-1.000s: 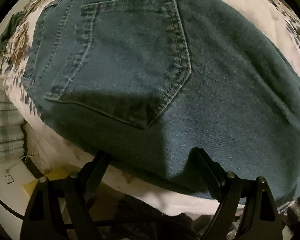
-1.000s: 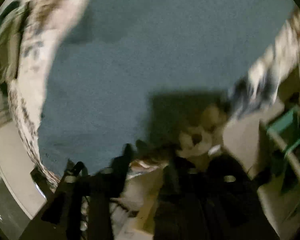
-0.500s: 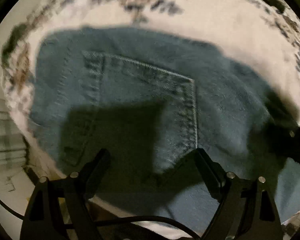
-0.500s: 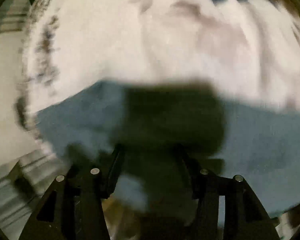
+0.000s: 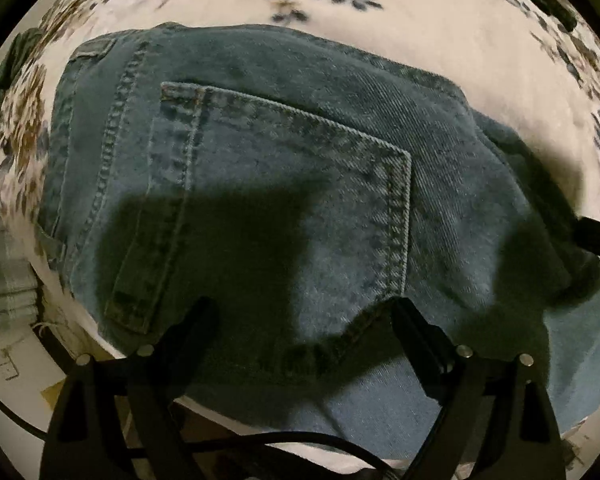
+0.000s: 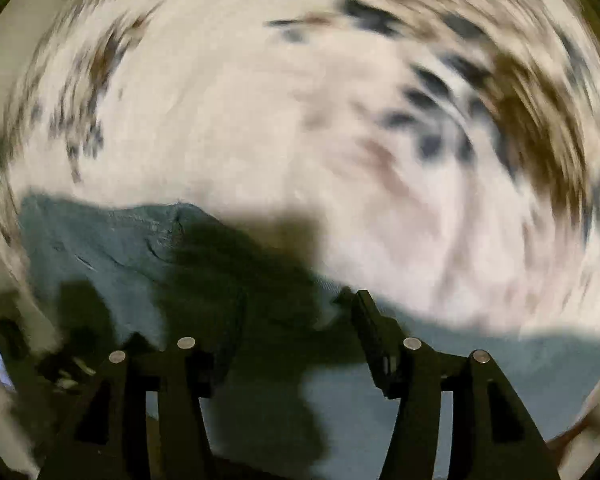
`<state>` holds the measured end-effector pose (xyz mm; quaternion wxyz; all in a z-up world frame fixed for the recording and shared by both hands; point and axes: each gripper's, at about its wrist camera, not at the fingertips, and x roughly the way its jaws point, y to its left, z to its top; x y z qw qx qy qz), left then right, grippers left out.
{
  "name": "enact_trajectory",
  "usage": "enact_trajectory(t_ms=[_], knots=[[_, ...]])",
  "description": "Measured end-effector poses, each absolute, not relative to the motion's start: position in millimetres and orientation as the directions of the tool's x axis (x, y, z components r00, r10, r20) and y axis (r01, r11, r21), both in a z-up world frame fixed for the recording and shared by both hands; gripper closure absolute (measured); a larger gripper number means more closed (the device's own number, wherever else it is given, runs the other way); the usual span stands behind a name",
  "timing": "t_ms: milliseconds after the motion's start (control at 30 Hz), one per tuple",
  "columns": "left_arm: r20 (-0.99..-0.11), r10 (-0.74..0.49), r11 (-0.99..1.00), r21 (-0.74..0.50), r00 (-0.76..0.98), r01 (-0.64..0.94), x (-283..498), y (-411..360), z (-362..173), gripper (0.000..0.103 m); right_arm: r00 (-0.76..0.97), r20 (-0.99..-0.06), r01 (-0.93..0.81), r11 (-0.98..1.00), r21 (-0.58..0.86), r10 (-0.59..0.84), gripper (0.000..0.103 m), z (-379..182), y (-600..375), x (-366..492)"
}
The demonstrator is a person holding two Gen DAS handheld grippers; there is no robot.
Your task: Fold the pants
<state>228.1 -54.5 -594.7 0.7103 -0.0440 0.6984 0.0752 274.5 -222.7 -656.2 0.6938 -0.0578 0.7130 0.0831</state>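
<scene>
Blue denim pants (image 5: 284, 184) lie flat on a white floral bedsheet (image 5: 340, 20), back pocket (image 5: 292, 168) facing up. My left gripper (image 5: 302, 308) hangs open just above the pocket's lower edge, with nothing held. At the right of the left wrist view a folded layer of denim (image 5: 540, 240) lies on top. The right wrist view is blurred by motion. There my right gripper (image 6: 248, 316) stands over the edge of the pants (image 6: 100, 240) with its jaws opening. Denim lies below and between the fingers, and the pads do not visibly press on it.
A black piece of the other tool (image 5: 596, 236) pokes in at the right edge of the left wrist view. Folded plaid cloth (image 5: 4, 280) is stacked beyond the bed's left edge. A black cable (image 5: 300, 440) runs under the left gripper. The sheet (image 6: 260, 120) stretches on past the pants.
In the left view the pants slid lower, sheet appeared above them and a folded layer arrived at the right. The right view swung from denim to the pants' edge, rolling, and its jaws widened.
</scene>
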Motion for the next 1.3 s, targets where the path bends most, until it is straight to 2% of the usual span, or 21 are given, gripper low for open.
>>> enact_trajectory(t_ms=[100,167,200,267,300,333,367,433,500,533,567,633,833,900,933,967,1133,1233,1300], knots=[[-0.998,0.062,0.988,0.059,0.012,-0.139,235.3,-60.7,-597.5,0.013,-0.055,-0.996,-0.341,0.939,-0.045,-0.068,0.049,-677.0,-206.8,271.4],[-0.998,0.066,0.990,0.064,0.015,-0.125,240.4,-67.1,-598.5,0.013,-0.020,-0.997,-0.366,0.929,-0.061,-0.073,0.057,-673.9,-210.8,267.6],[-0.998,0.065,0.991,0.063,0.015,-0.122,241.0,-67.4,-599.2,0.013,0.019,-0.997,-0.346,0.935,-0.081,-0.079,0.082,-668.1,-218.7,267.8],[-0.998,0.062,0.991,0.060,0.015,-0.119,242.7,-72.5,-600.1,0.013,0.082,-0.994,-0.253,0.964,-0.089,-0.070,0.100,-655.4,-244.8,272.0],[-0.998,0.061,0.991,0.059,0.014,-0.119,243.3,-72.6,-600.8,0.013,0.083,-0.992,-0.214,0.970,-0.112,-0.096,0.102,-654.1,-259.8,274.0],[-0.998,0.060,0.991,0.058,0.014,-0.121,244.0,-72.4,-601.6,0.013,0.055,-0.995,-0.165,0.982,-0.092,-0.084,0.102,-655.5,-277.0,277.3],[-0.998,0.060,0.990,0.058,0.014,-0.125,235.5,-73.9,-604.5,0.013,0.012,-1.000,-0.082,0.997,-0.004,-0.003,0.102,-655.1,-298.1,281.0],[-0.998,0.061,0.990,0.059,0.010,-0.129,236.5,-74.8,-605.2,0.013,-0.010,-0.990,-0.031,0.990,0.138,0.138,0.101,-643.5,-315.2,284.9],[-0.998,0.058,0.989,0.056,0.008,-0.135,239.5,-79.4,-608.1,0.013,-0.017,-0.957,-0.066,0.955,0.290,0.289,0.088,-623.4,-315.0,287.7],[-0.998,0.057,0.989,0.055,0.009,-0.137,239.9,-79.6,-608.9,0.013,-0.020,-0.943,-0.082,0.939,0.333,0.332,0.068,-616.7,-314.3,288.3],[-0.998,0.057,0.989,0.055,0.010,-0.138,240.7,-79.8,-610.0,0.013,-0.028,-0.924,-0.105,0.918,0.382,0.381,0.057,-611.3,-309.8,290.4],[-0.998,0.055,0.988,0.053,0.012,-0.145,241.8,-79.9,-611.9,0.012,-0.068,-0.902,-0.145,0.890,0.432,0.426,0.057,-612.5,-298.3,292.0],[-0.999,0.038,0.986,0.035,0.015,-0.163,242.4,-67.8,-618.5,0.010,-0.201,-0.946,-0.338,0.889,0.310,0.253,0.058,-659.3,-266.7,296.7],[-0.999,0.031,0.986,0.028,0.018,-0.166,242.0,-65.1,-621.4,0.009,-0.167,-0.958,-0.373,0.884,0.281,0.234,0.073,-657.2,-266.9,293.6],[-0.999,0.027,0.986,0.023,0.020,-0.168,242.1,-64.3,-622.0,0.009,-0.147,-0.959,-0.360,0.889,0.281,0.244,0.090,-652.2,-271.7,294.1],[-0.999,0.024,0.985,0.020,0.022,-0.169,241.4,-62.7,-622.0,0.008,-0.114,-0.965,-0.357,0.896,0.263,0.238,0.097,-645.8,-274.9,294.5],[-0.999,0.008,0.986,0.002,0.036,-0.167,236.3,-59.1,-616.9,0.008,0.043,-0.980,-0.312,0.935,0.170,0.193,0.100,-615.7,-295.3,300.0],[-0.999,0.008,0.987,0.001,0.038,-0.162,234.3,-57.2,-616.5,0.008,-0.032,-0.977,-0.285,0.935,0.213,0.213,0.100,-628.5,-309.9,305.5],[-0.999,0.007,0.987,0.001,0.038,-0.162,230.6,-56.0,-613.1,0.008,-0.043,-0.976,-0.276,0.936,0.218,0.215,0.092,-633.0,-316.9,308.7]])
